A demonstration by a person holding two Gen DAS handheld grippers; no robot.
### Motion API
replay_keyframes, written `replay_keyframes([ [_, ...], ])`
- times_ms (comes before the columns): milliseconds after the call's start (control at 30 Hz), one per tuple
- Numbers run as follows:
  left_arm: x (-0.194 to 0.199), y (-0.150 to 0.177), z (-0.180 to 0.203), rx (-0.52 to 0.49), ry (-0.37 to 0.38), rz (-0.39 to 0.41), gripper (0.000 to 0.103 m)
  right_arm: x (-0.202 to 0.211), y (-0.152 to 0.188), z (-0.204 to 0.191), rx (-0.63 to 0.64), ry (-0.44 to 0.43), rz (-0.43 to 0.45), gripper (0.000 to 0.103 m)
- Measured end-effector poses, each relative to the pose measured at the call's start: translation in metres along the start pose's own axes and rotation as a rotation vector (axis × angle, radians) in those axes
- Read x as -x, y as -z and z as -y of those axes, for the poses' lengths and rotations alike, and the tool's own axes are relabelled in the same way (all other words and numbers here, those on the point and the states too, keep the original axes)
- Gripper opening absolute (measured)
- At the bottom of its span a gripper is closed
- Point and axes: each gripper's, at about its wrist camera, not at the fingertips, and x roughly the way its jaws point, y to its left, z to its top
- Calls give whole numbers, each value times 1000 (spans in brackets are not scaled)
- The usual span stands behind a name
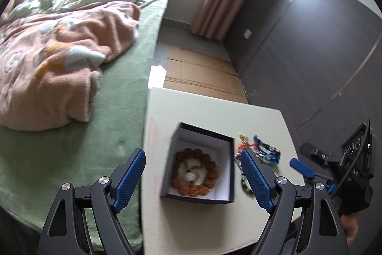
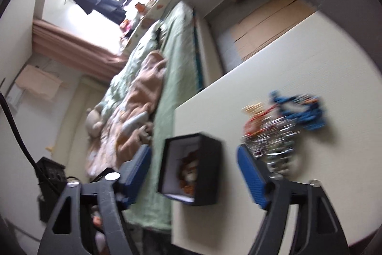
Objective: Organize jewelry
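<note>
Jewelry (image 1: 259, 151) lies in a tangled heap on the pale table (image 1: 214, 111), just beside the right wall of the black box (image 1: 198, 166), and that heap is what your next move turns on. From your right gripper (image 2: 194, 171) it sits at about one o'clock, past the right finger; the pile runs roughly along the box's right side, from a blue woven band at its far end through red-and-gold pieces to shiny metal links nearest you. Your right hand looks the nearer one to it, with the left gripper (image 1: 193, 176) framing the box instead, the pile peeking out behind its right finger at about one o'clock. Both tools stand released: the left's jaws are wide with nothing pressed between them, and the right's are spread too, empty, the box showing in the gap but untouched. No earlier view tells how the pieces got there. Inside the box, on its white lining, a ring of round brown wooden beads already rests with something white and soft-looking in its middle. The box is rigid and square, matte outside; the links look slippery and loose, likely to trail when lifted, while the woven band should pinch easily. Motion blur smears the finer detail.
</note>
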Motion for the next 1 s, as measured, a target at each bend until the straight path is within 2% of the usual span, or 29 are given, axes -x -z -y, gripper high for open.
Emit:
replay_keyframes([
  [67, -6, 1, 14, -25, 0, -17, 83, 14, -4, 14, -21, 42, 26, 80],
  [233, -19, 5, 44, -76, 23, -52, 83, 25, -11, 40, -59, 98, 25, 80],
  [467, -42, 4, 93, -170, 63, -95, 82, 33, -11, 68, -81, 120, 2, 80],
  [600, -55, 0, 113, -210, 74, -103, 75, 38, -16, 88, -117, 125, 17, 80],
  [700, -72, 0, 127, -232, 84, -138, 64, 47, -16, 100, -138, 140, 34, 80],
  [800, -93, 3, 144, -267, 84, -174, 63, 57, -16, 113, -168, 142, 56, 80],
  [900, -115, 9, 161, -316, 83, -231, 51, 66, -14, 127, -199, 155, 74, 80],
  [1000, -131, 15, 175, -374, 77, -266, 50, 70, -14, 134, -212, 174, 79, 80],
])
